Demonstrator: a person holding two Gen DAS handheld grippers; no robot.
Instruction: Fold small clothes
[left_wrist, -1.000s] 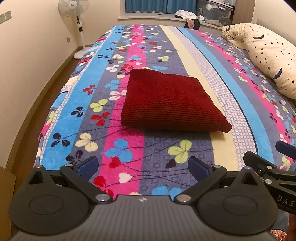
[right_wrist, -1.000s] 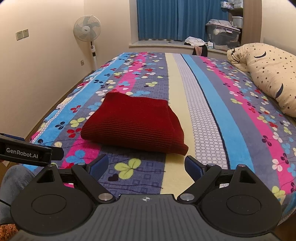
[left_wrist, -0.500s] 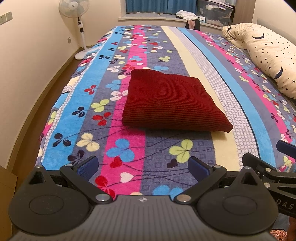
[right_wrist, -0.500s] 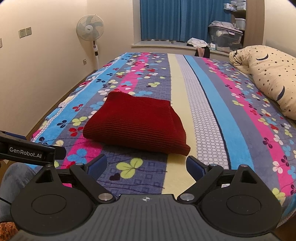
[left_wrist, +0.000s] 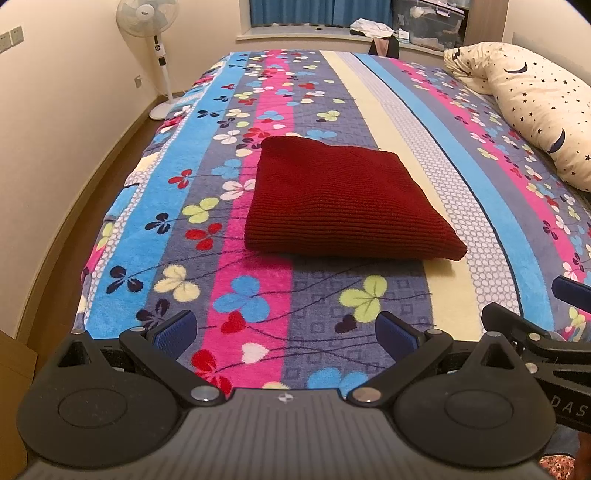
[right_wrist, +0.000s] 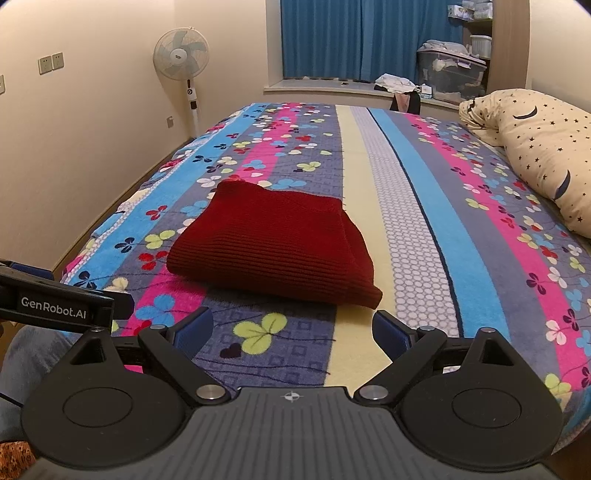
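A dark red knitted garment (left_wrist: 340, 201) lies folded into a neat rectangle on the striped floral bedspread (left_wrist: 258, 295); it also shows in the right wrist view (right_wrist: 273, 247). My left gripper (left_wrist: 284, 334) is open and empty, held near the bed's front edge, short of the garment. My right gripper (right_wrist: 291, 332) is open and empty, also back from the garment, near its right front corner. The right gripper shows at the right edge of the left wrist view (left_wrist: 546, 339), and the left gripper at the left edge of the right wrist view (right_wrist: 55, 306).
A cream pillow with stars and moons (right_wrist: 543, 155) lies at the bed's right side. A standing fan (right_wrist: 183, 59) is by the left wall. A window ledge with clothes and storage boxes (right_wrist: 447, 74) is behind the bed. The bed's left edge drops to the floor.
Both grippers have drifted slightly, the right wrist view rising and pulling back a little. The garment has not moved. Both grippers stay open.
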